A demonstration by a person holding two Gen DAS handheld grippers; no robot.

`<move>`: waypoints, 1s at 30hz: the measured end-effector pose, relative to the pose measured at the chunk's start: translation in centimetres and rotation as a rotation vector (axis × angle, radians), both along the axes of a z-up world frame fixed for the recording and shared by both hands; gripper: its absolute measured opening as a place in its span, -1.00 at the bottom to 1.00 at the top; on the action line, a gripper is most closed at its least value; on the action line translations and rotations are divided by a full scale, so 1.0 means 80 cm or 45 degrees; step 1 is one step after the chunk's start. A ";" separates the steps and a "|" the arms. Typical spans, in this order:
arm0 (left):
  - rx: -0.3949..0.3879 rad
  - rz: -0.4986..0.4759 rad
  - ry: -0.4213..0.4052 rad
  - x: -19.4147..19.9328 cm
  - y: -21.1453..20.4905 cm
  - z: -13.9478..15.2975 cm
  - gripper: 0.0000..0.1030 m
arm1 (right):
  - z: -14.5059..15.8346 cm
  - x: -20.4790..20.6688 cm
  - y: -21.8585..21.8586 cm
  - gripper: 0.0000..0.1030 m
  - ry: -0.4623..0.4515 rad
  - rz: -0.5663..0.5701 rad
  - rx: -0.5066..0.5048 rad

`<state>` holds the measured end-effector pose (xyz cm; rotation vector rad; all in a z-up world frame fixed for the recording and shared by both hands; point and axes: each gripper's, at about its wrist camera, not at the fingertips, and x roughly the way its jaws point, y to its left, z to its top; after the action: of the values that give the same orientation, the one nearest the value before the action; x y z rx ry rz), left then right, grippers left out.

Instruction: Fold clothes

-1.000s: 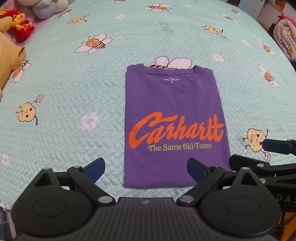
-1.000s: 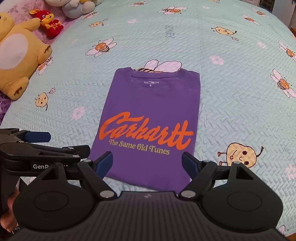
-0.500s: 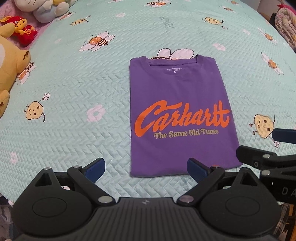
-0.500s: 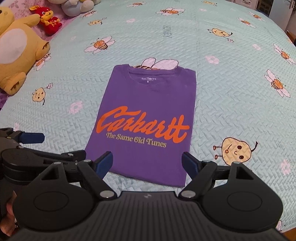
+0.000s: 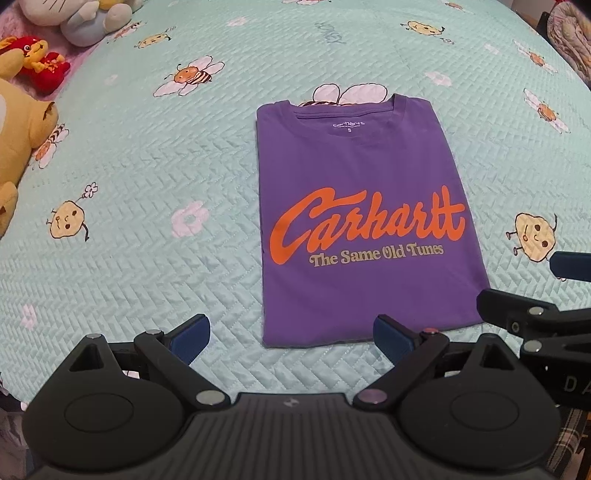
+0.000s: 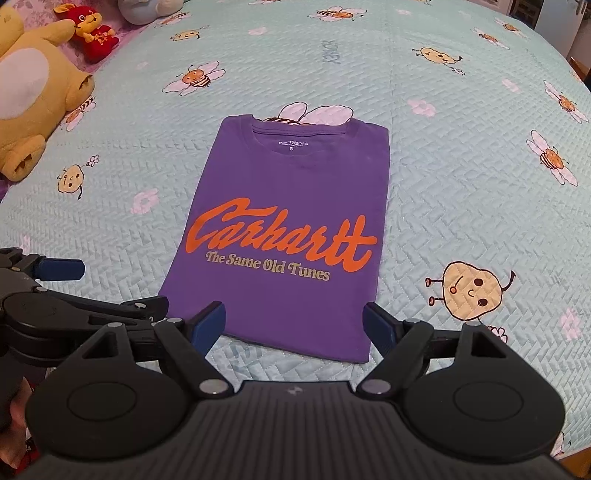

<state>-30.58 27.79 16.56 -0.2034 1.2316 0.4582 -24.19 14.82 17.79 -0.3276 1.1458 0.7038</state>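
Hovering nearest the lens, the left gripper (image 5: pixel 291 334) has its blue pads spread wide with nothing between them, just quilt below and the near edge of the shirt by the right pad. Right gripper (image 6: pixel 294 325) same story: jaws wide, empty, poised over the shirt's near hem, not touching it as far as I can tell. Each gripper shows at the edge of the other's view, so the two sit side by side at the near edge of the bed.

Just past the pads lies the purple T-shirt (image 5: pixel 365 221), flat on the quilted bedspread (image 5: pixel 147 236), roughly centred. It is already a neat rectangle: sleeves tucked out of sight, side edges straight, orange logo up, collar at the far end. Bottom edge looks doubled under, though the layers can't be counted from here. No wrinkles worth noting.

Judgement: this shirt reads as done or nearly done. Side folds finished, length appears halved. What might remain is one more fold bringing the near hem to the collar, or moving it aside; can't tell which is intended. No other garment shows in either view, so whether more clothes wait is unknown.

Further back, bee and flower prints on the spread; at the far left edge, a yellow plush (image 6: pixel 33 88), a red plush toy (image 6: pixel 92 35), well apart from the shirt.
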 end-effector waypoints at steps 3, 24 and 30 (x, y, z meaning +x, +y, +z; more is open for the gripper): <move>-0.018 0.006 -0.004 0.001 0.003 -0.003 0.90 | -0.002 0.001 0.000 0.57 0.007 -0.015 0.000; -0.007 -0.012 -0.034 0.014 -0.001 0.004 0.88 | 0.001 0.014 -0.008 0.57 0.023 -0.050 0.052; -0.009 -0.005 -0.044 0.013 0.000 0.008 0.89 | 0.005 0.013 -0.009 0.57 0.018 -0.048 0.065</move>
<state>-29.51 27.77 17.18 -0.2141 1.1996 0.4456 -23.14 14.09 18.18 -0.2574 1.1424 0.7018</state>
